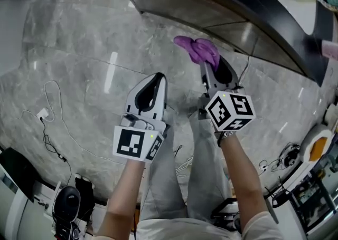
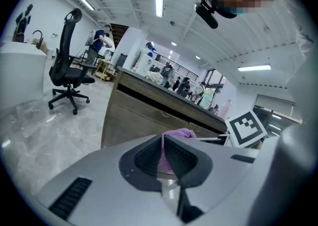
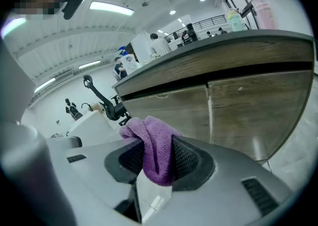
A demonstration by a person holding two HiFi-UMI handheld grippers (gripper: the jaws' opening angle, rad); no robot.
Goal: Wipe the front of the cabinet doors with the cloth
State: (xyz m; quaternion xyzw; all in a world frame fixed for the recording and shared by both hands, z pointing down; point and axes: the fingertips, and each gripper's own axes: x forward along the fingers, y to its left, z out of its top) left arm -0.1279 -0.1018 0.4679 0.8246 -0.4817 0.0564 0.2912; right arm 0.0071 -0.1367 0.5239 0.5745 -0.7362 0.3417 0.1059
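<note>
A purple cloth point(image 1: 198, 49) point(image 3: 155, 151) is bunched between the jaws of my right gripper point(image 1: 210, 66) point(image 3: 158, 146), which is shut on it. The gripper and cloth hover a short way in front of the wood-grain cabinet doors point(image 1: 211, 16) point(image 3: 248, 106), not touching them. My left gripper point(image 1: 158, 78) point(image 2: 163, 139) sits lower and to the left, shut with nothing in it. Through the thin slit between its jaws, the left gripper view shows the purple cloth point(image 2: 180, 133) with the cabinet doors point(image 2: 144, 115) behind it.
A dark countertop point(image 1: 285, 28) overhangs the doors, with bottles point(image 3: 261, 6) on it. Thin cables and a white plug point(image 1: 42, 113) lie on the marble floor at left. A black office chair point(image 2: 69, 71) stands farther off. Equipment crowds the right point(image 1: 311, 154).
</note>
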